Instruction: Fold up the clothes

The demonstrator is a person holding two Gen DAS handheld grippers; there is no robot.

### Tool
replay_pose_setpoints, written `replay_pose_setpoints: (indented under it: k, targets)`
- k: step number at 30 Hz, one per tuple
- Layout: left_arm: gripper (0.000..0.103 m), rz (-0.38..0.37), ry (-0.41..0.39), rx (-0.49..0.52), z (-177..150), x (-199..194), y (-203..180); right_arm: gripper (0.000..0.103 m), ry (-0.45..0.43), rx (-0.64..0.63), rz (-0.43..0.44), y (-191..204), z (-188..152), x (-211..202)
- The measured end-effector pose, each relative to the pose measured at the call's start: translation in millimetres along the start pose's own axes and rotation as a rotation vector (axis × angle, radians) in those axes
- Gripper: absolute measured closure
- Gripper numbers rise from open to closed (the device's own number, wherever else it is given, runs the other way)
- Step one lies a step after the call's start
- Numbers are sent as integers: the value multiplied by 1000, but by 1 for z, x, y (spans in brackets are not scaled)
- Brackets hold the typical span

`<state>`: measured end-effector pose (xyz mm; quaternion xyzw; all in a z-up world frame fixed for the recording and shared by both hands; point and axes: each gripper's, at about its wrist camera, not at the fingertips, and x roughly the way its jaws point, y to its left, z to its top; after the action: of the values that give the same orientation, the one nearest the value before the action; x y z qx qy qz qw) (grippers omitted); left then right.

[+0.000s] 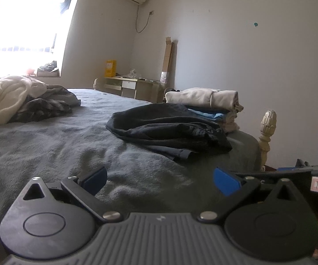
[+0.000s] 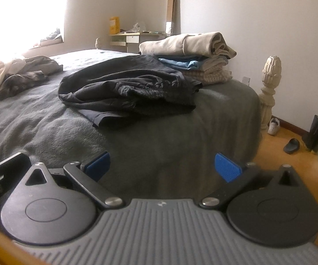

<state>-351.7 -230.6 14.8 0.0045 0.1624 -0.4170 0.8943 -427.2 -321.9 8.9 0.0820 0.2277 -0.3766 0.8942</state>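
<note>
Left gripper [image 1: 160,177] and right gripper [image 2: 162,164] both gape wide, empty; dark garment [image 2: 128,88] lies rumpled, apparently half-folded, near the bed's [image 2: 48,128] corner.

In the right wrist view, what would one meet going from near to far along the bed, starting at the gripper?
Right gripper → bare grey blanket → crumpled dark garment → stack of folded clothes → desk by the far wall.

A bed [image 2: 214,114] with a grey blanket carries the clothes. A dark garment [image 2: 128,88] lies crumpled near its corner, a folded stack [image 2: 192,55] just behind it, and an unfolded heap [image 1: 22,97] lies well apart at the far side.
</note>
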Motion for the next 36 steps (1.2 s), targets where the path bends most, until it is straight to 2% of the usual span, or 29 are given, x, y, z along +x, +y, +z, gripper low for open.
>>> replay_pose_setpoints:
  k: [7, 19, 36]
  targets:
    - [0, 26, 0, 19, 0, 1, -4, 1, 9, -13, 8, 3, -1, 2]
    - [0, 15, -12, 62, -2, 0, -12, 1, 16, -11, 8, 1, -2, 4]
    - [0, 14, -12, 61, -4, 2, -11, 1, 30, -2, 11, 2, -4, 8]
